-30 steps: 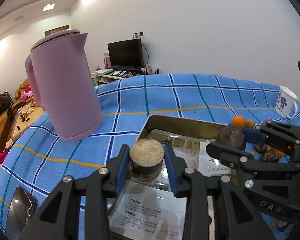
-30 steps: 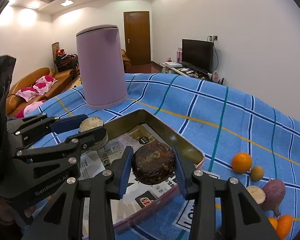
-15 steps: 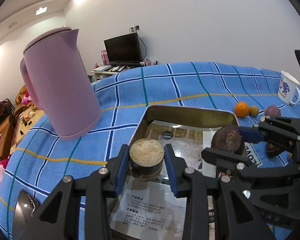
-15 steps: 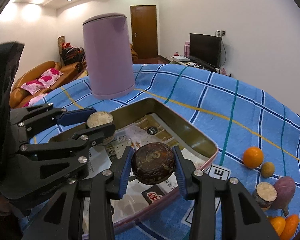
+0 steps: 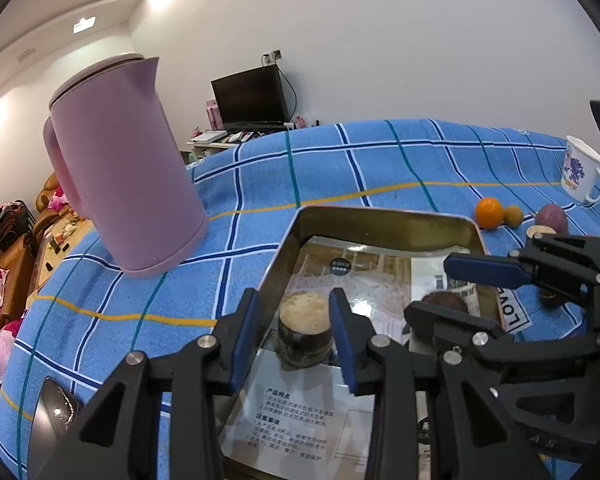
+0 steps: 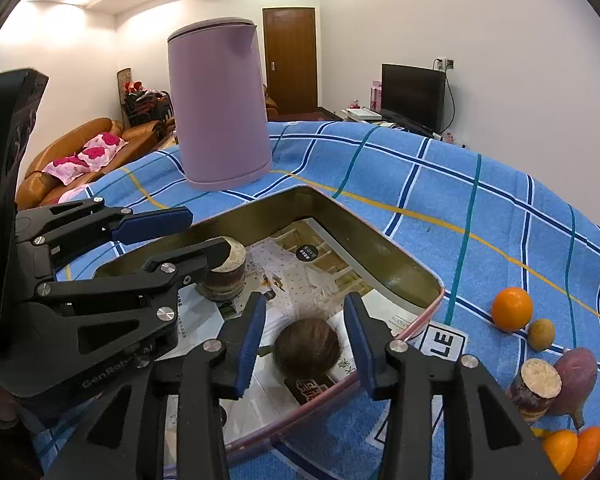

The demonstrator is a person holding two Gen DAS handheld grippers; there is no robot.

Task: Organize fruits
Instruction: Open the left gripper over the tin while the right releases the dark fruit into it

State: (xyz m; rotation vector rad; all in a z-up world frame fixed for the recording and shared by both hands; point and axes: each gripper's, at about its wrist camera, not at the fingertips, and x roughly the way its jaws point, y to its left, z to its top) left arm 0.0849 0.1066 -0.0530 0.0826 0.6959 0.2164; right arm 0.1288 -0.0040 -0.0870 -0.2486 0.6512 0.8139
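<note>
A metal tray (image 5: 380, 222) (image 6: 396, 276) lined with printed paper sits on the blue checked cloth. My left gripper (image 5: 296, 334) is open around a cut brown piece with a pale top (image 5: 305, 330) (image 6: 226, 270) that stands in the tray. My right gripper (image 6: 305, 338) is open around a round dark brown piece (image 6: 308, 346) (image 5: 444, 302) that lies in the tray. Outside the tray to the right lie an orange (image 6: 512, 308) (image 5: 489, 212), a small yellowish fruit (image 6: 541, 334), a purple tuber (image 6: 576, 376), a cut piece (image 6: 534, 386) and small oranges (image 6: 572, 450).
A tall pink kettle (image 5: 120, 168) (image 6: 220, 108) stands on the cloth behind the tray's left side. A white mug (image 5: 582, 176) stands at the far right. A dark phone-like object (image 5: 50, 420) lies at the left near edge.
Both grippers have lowered into the tray and opened. The cut piece and the round piece are let go and rest on the tray's paper.
</note>
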